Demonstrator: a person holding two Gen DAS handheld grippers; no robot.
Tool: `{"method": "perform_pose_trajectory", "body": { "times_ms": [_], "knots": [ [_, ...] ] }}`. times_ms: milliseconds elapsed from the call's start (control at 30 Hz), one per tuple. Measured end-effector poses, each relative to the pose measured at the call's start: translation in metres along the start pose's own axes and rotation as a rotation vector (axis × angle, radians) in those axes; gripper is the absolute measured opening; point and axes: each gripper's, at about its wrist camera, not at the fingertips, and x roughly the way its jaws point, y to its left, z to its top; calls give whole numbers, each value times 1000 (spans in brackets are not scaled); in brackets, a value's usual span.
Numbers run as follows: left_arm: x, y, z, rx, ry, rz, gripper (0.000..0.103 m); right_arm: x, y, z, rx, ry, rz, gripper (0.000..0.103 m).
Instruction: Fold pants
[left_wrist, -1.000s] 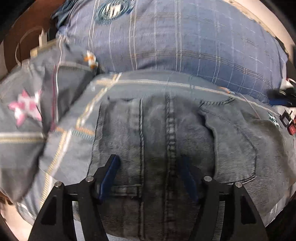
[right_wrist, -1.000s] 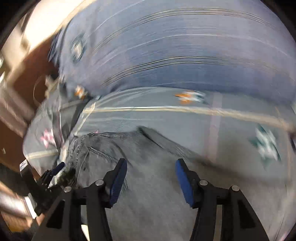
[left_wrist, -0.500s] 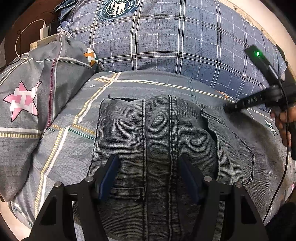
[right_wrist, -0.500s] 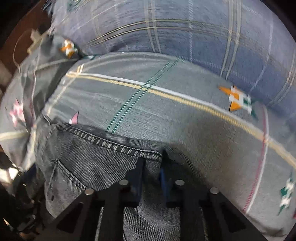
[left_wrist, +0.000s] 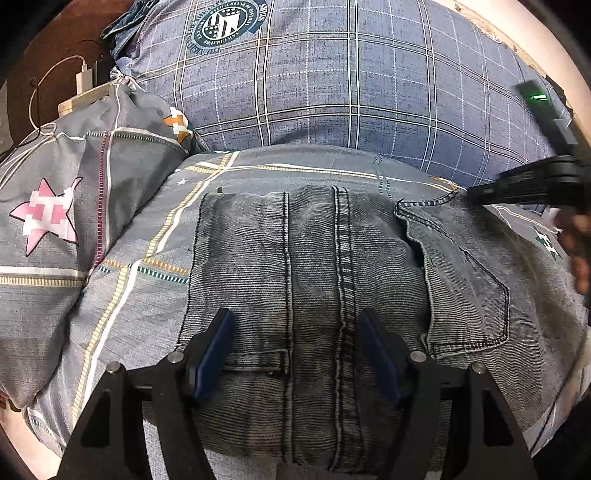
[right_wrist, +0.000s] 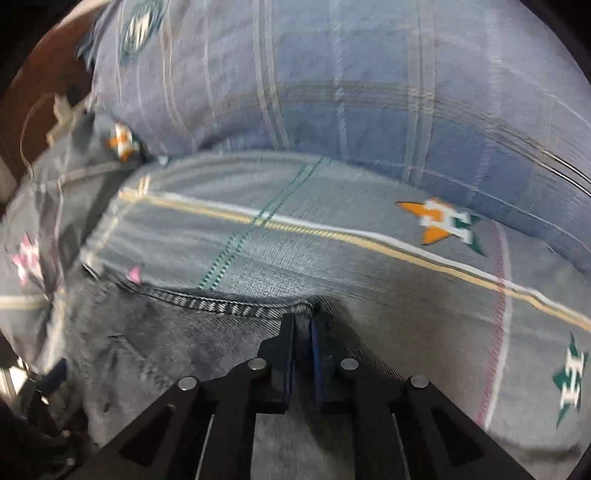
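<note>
Pants (left_wrist: 332, 295) flat on grey patterned bedsheet (left_wrist: 140, 295), seam side up. Right gripper (right_wrist: 303, 325) pinching waistband edge at far right corner, pads pressed together on denim. Left gripper (left_wrist: 295, 350) spread wide over centre seam, gripping nothing. Blue plaid pillow (left_wrist: 332, 92) just behind; star-print pillow (left_wrist: 55, 221) left; charger (left_wrist: 85, 79) on brown surface beyond.

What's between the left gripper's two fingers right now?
Left wrist view: the left gripper stands open over the jeans; only denim and its double-stitched seam lie between the fingers.
</note>
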Motion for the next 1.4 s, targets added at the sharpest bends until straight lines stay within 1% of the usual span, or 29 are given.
{"method": "perform_pose_trajectory", "body": {
  "times_ms": [100, 167, 233, 267, 333, 367, 400, 433, 500, 567, 600, 667, 700, 767, 800, 833, 867, 900, 933, 1000, 1033, 1100, 1133, 1167, 1200, 1267, 1300, 1367, 1400],
  "knots": [
    [-1, -2, -2, 16, -14, 15, 70, -35, -5, -21, 76, -70, 28, 11],
    [0, -2, -2, 11, -18, 23, 70, -48, -8, -35, 95, -93, 60, 11],
    [1, -3, -1, 9, -22, 31, 71, -45, -18, -46, 134, -88, 81, 13],
    [1, -3, -1, 9, -25, 36, 71, -33, -26, -49, 162, -60, 92, 14],
    [1, -5, -2, 15, -31, 45, 71, 0, -52, -56, 243, 17, 83, 14],
    [1, -4, -3, 19, -35, 46, 71, 0, -64, -59, 292, -21, 152, 13],
    [1, -4, -3, 21, -38, 48, 71, -9, -72, -60, 338, -36, 172, 14],
    [0, -4, -3, 20, -40, 49, 71, -17, -75, -62, 344, -41, 166, 15],
    [-1, -4, -2, 19, -39, 54, 71, -41, -74, -69, 311, -79, 189, 15],
    [-5, -7, -2, 31, -52, 65, 71, -64, -77, -80, 295, -95, 172, 15],
    [-7, -9, -2, 39, -56, 67, 71, -76, -82, -90, 306, -105, 147, 15],
    [-11, -14, 0, 55, -57, 70, 71, -91, -94, -108, 358, -130, 115, 16],
    [-13, -16, 0, 60, -63, 73, 71, -95, -104, -119, 384, -134, 82, 16],
    [-15, -20, 1, 68, -58, 72, 71, -88, -124, -135, 429, -110, -24, 23],
    [-16, -22, 1, 71, -52, 72, 71, -74, -137, -142, 456, -64, -62, 24],
    [-17, -24, 2, 73, -46, 73, 71, -61, -148, -147, 476, -29, -53, 24],
    [-19, -25, 2, 76, -43, 72, 71, -63, -155, -150, 496, -79, -11, 24],
    [-21, -26, 2, 80, -39, 71, 71, -68, -158, -149, 519, -88, 9, 24],
    [-22, -28, 3, 82, -35, 71, 71, -73, -157, -147, 530, -67, 20, 24],
    [-24, -31, 2, 85, -27, 74, 71, -92, -149, -147, 498, -124, 24, 25],
    [-25, -33, 1, 86, -25, 72, 71, -97, -147, -149, 488, -137, 14, 28],
    [-28, -39, 0, 91, -21, 77, 71, -103, -146, -157, 489, -155, -11, 42],
    [-30, -43, 0, 96, -21, 80, 71, -100, -152, -165, 505, -153, -51, 65],
    [-32, -45, 0, 99, -19, 79, 71, -88, -160, -169, 529, -129, -106, 72],
    [-34, -47, 0, 101, -16, 78, 71, -80, -166, -172, 540, -108, -116, 72],
    [-39, -53, 1, 110, -20, 81, 71, -84, -165, -169, 520, -143, -102, 72],
    [-41, -56, 2, 113, -23, 72, 71, -90, -164, -168, 528, -138, -61, 72],
    [-47, -65, 5, 117, -30, 55, 71, -110, -164, -174, 545, -200, -4, 72],
    [-51, -71, 6, 123, -41, 46, 71, -125, -164, -180, 553, -236, 3, 72]
  ]
}}
